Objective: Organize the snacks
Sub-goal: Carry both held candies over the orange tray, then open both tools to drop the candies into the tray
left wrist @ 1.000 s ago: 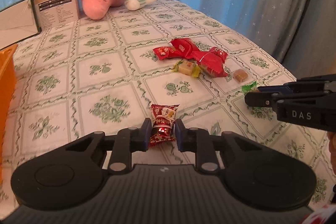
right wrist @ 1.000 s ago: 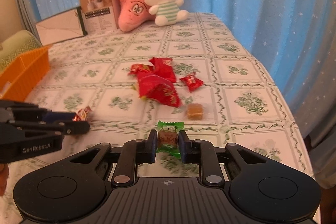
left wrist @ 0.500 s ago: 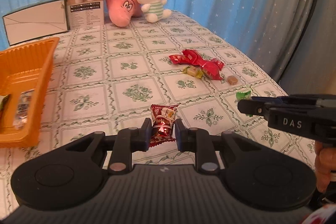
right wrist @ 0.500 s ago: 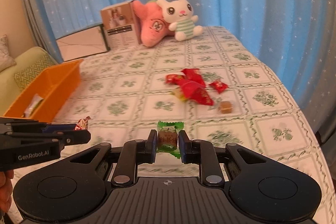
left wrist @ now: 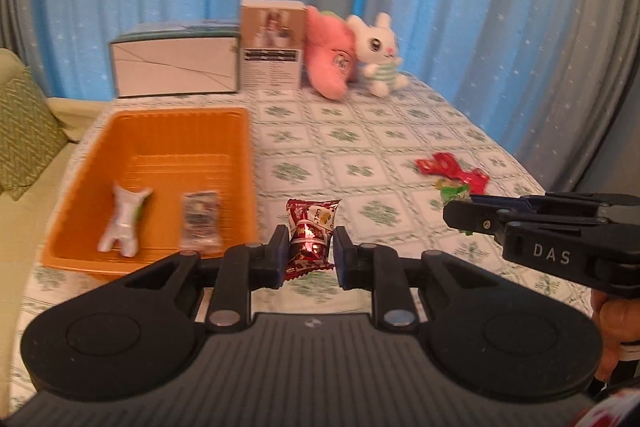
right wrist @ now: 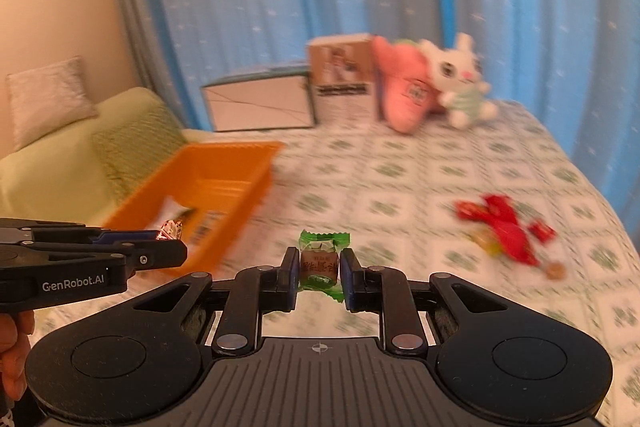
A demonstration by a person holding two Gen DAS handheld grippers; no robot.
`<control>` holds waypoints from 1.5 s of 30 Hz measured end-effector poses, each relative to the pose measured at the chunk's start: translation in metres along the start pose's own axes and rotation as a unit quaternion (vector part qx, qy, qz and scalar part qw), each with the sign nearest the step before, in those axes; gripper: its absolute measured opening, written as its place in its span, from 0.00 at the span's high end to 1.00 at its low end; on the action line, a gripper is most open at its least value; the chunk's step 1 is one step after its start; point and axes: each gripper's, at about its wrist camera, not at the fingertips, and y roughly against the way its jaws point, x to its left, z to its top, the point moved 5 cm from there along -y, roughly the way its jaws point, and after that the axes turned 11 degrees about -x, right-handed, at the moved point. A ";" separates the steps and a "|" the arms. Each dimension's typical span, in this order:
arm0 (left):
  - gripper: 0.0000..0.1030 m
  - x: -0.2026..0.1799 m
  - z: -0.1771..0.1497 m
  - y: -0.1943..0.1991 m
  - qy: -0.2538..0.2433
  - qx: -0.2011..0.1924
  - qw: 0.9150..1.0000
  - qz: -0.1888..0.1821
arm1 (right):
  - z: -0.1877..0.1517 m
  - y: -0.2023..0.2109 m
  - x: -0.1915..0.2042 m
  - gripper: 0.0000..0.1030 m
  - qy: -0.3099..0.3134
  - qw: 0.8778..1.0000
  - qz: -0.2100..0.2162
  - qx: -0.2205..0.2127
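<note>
My left claw (left wrist: 309,255) is clamping a red candy (left wrist: 311,235) between its pads, holding it in the air just right of the orange bin (left wrist: 244,163). My right claw (right wrist: 319,274) is gripping a green candy (right wrist: 320,263) the same way, above the counter (right wrist: 400,187).

The bin's near rim is lying just ahead and left of my left claw, and its right wall is running away toward the boxes (left wrist: 224,55) at the counter's far edge. Between bin and the red pile (left wrist: 452,169) the patterned cloth is lying bare, giving me open room. The counter's right edge is dropping off close beside the pile, against the curtain (left wrist: 500,7).

The left view is showing inside the bin: a white packet (left wrist: 124,219) and a clear packet (left wrist: 200,215) on its floor. The right view is blurring those, but is showing a sofa (right wrist: 76,151) beyond the bin's left side, and a small brown candy (right wrist: 555,271) near the pile.
</note>
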 end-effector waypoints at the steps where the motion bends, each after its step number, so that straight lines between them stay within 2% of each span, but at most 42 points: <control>1: 0.80 0.010 0.003 0.003 0.001 -0.001 1.000 0.007 | 0.003 -0.005 0.009 0.79 0.002 1.000 0.007 0.000; 7: 0.80 0.062 0.014 0.015 0.004 -0.002 0.999 0.044 | 0.010 -0.036 0.053 0.79 0.013 0.999 0.043 0.010; 15: 0.80 0.109 0.015 0.005 0.014 0.009 0.998 0.068 | 0.010 -0.075 0.089 0.79 0.015 0.997 0.069 0.028; 25: 0.80 0.137 0.014 -0.022 0.016 0.019 0.997 0.069 | 0.010 -0.114 0.100 0.79 0.010 0.996 0.075 0.043; 36: 0.80 0.147 0.010 -0.054 0.004 0.033 0.998 0.054 | 0.008 -0.143 0.097 0.79 -0.006 0.996 0.070 0.051; 37: 0.79 0.148 0.009 -0.056 0.005 0.035 0.998 0.052 | 0.007 -0.144 0.096 0.79 -0.007 0.996 0.070 0.051; 38: 0.72 0.149 0.008 -0.058 0.005 0.037 0.998 0.052 | 0.007 -0.145 0.096 0.79 -0.007 0.996 0.070 0.051; 39: 0.60 0.150 0.007 -0.059 0.003 0.037 0.998 0.057 | 0.007 -0.145 0.096 0.79 -0.009 0.996 0.069 0.051; 40: 0.55 0.150 0.007 -0.058 0.001 0.034 0.998 0.060 | 0.006 -0.146 0.096 0.79 -0.010 0.996 0.069 0.051; 45: 0.53 0.156 0.003 -0.050 -0.002 0.028 0.997 0.078 | 0.004 -0.149 0.095 0.79 -0.019 0.996 0.072 0.056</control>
